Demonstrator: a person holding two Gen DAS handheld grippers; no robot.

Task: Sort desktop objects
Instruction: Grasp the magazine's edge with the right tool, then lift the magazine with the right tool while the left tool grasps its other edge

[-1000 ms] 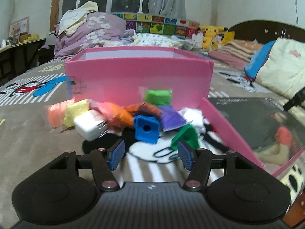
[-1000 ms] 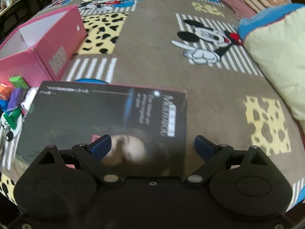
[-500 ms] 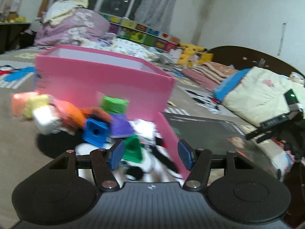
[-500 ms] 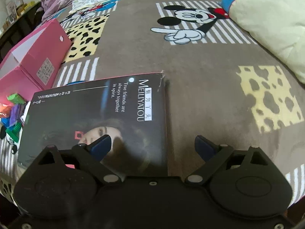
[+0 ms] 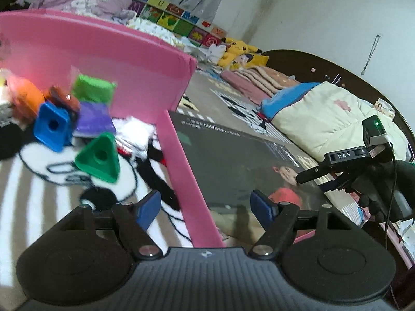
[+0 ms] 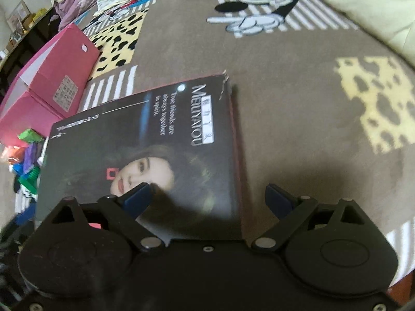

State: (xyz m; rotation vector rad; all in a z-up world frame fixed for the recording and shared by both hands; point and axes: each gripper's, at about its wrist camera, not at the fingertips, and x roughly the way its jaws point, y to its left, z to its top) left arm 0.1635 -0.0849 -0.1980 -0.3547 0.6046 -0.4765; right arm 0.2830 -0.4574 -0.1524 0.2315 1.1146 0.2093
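Note:
A black-topped pink box lid [image 5: 241, 155] lies flat on the bed; it also shows in the right wrist view [image 6: 145, 142]. My left gripper [image 5: 205, 208] is open, its fingers straddling the lid's pink left edge. My right gripper [image 6: 207, 197] is open above the lid's near right corner. A pile of small toys lies left of the lid: a green triangle block [image 5: 99, 159], a blue square block [image 5: 52, 127], a purple piece [image 5: 94, 119], a green packet [image 5: 92, 89] and orange pieces [image 5: 26, 96]. An open pink box [image 5: 103, 51] stands behind them.
The bed has a brown cartoon-print blanket [image 6: 298, 98]. A cream and blue pillow [image 5: 324, 114] lies to the right. Folded bedding and plush toys [image 5: 241, 49] sit at the far end. The right gripper's body [image 5: 363, 160] shows in the left wrist view.
My left gripper has swung right from the toy pile to the lid's pink edge. My right gripper has shifted toward the lid's near right corner. Both stay open.

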